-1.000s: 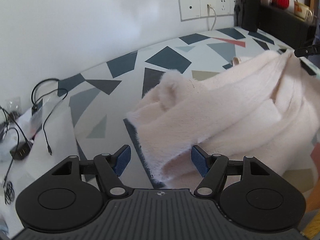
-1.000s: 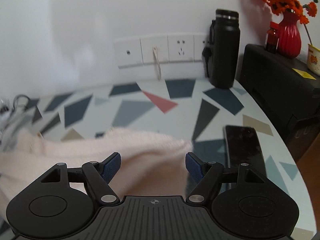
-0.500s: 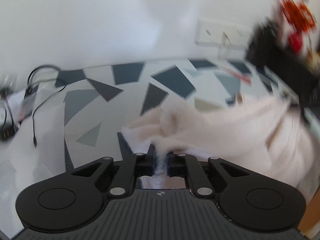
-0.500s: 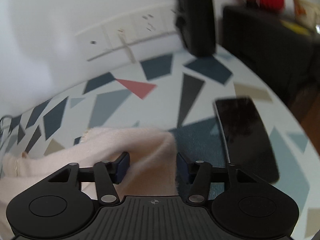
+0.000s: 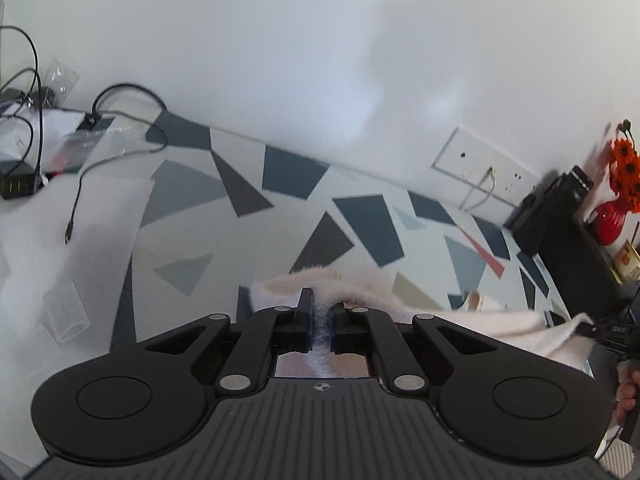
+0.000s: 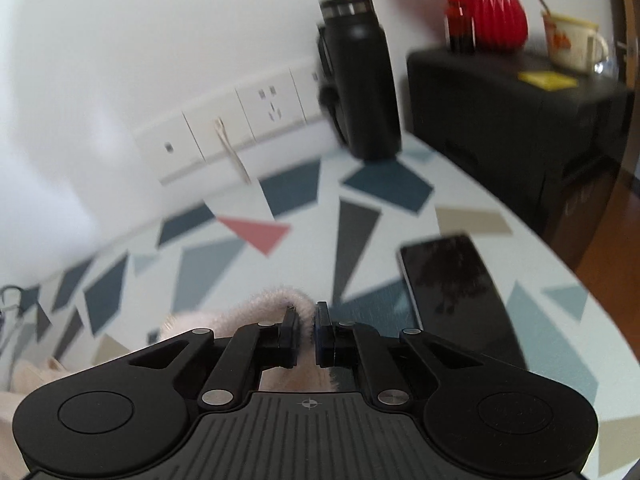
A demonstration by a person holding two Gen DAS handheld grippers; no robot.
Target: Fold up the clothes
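Item: pale pink fleece garment (image 5: 480,320), fuzzy pile, held above the counter (image 5: 280,216) with its geometric-print surface.

Left gripper (image 5: 320,322): fingers pressed together on a fold of the garment's edge, a thin strip of pile showing between the blue pads. From this pinch the fabric runs toward 3 o'clock in the left wrist view, long axis roughly horizontal, ending at a corner by the frame's right edge, where a dark part of the other tool and a hand (image 5: 628,388) appear.

Right gripper (image 6: 307,330): fingers closed on a rolled edge of the same garment (image 6: 276,300); the remaining cloth trails toward 8 o'clock in the right wrist view.

Surroundings, right wrist view: smartphone (image 6: 456,284) lying face up on the counter at 2 o'clock from the fingers, apart from the cloth; black flask (image 6: 360,76) upright against the wall at 12 o'clock; wall sockets (image 6: 236,124) at 11 o'clock; red vase (image 6: 496,12) and mug (image 6: 572,40) on a black cabinet (image 6: 516,120) at 1 o'clock.

Left wrist view: black cables (image 5: 80,148) and a charger at 10 o'clock.
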